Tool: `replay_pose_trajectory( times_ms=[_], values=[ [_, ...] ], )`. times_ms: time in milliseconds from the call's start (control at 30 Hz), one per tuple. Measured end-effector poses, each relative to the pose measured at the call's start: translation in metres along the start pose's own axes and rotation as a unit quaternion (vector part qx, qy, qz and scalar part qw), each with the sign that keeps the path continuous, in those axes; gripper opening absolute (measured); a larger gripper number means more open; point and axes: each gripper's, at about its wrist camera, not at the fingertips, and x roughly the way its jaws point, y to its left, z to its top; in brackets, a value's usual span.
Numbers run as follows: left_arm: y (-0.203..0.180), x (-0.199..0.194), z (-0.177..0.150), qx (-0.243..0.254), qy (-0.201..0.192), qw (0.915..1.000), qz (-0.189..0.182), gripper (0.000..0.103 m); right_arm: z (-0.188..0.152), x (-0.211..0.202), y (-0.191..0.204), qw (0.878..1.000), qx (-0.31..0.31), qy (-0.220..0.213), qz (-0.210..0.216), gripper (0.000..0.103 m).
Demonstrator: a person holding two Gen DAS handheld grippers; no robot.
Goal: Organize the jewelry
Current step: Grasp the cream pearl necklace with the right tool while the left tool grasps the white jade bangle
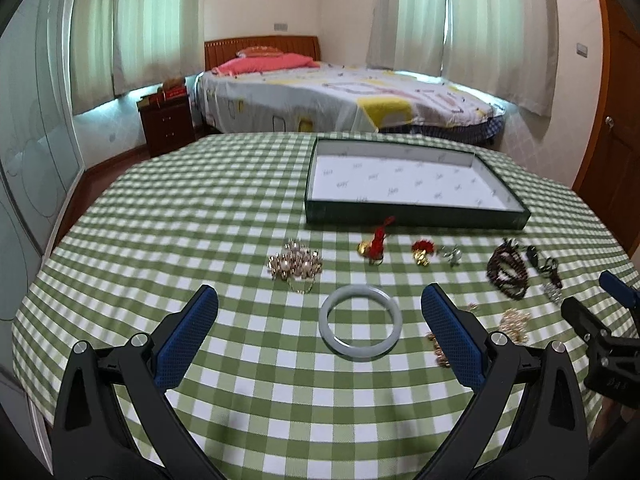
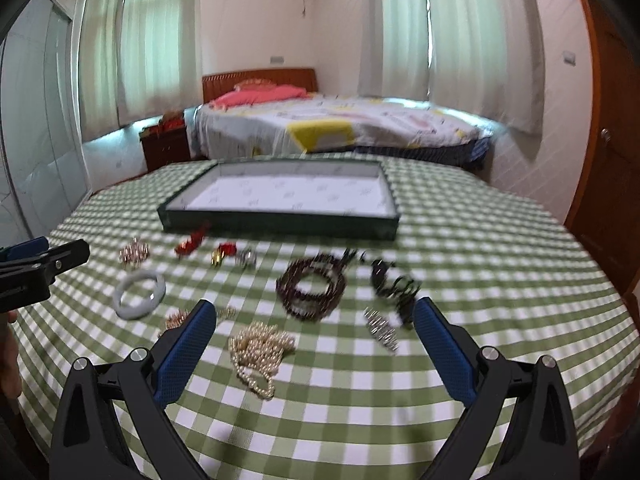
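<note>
A dark green tray (image 1: 416,218) with a white lining sits at the far side of the checked table; it also shows in the right wrist view (image 2: 280,228). My left gripper (image 1: 320,308) is open and empty, with a pale jade bangle (image 1: 360,326) lying between its fingers on the cloth. My right gripper (image 2: 314,322) is open and empty above a pearl necklace (image 2: 258,352) and a dark bead bracelet (image 2: 312,286). A pearl brooch (image 1: 295,265), red tassel charms (image 1: 376,246) and a silver clip (image 2: 382,330) lie loose.
The table wears a green and white checked cloth (image 1: 240,208). Black cord pieces (image 2: 394,286) lie at the right. A bed (image 1: 340,96) and a nightstand (image 1: 166,124) stand behind the table. The right gripper shows at the left view's edge (image 1: 608,312).
</note>
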Motion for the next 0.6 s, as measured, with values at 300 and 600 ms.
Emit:
replay_pose_trajectory(
  times_ms=[300, 600],
  values=[
    [-0.002, 0.032, -0.011, -0.002, 0.035, 0.9994, -0.004, 0.098, -0.012, 0.034, 0.008, 0.998, -0.005, 0.059, 0.029, 0.070],
    [-0.012, 0.042, -0.013, 0.008, 0.046, 0.9988, -0.014, 0.098, -0.014, 0.051, 0.012, 0.996, -0.007, 0.081, 0.044, 0.068]
  ],
)
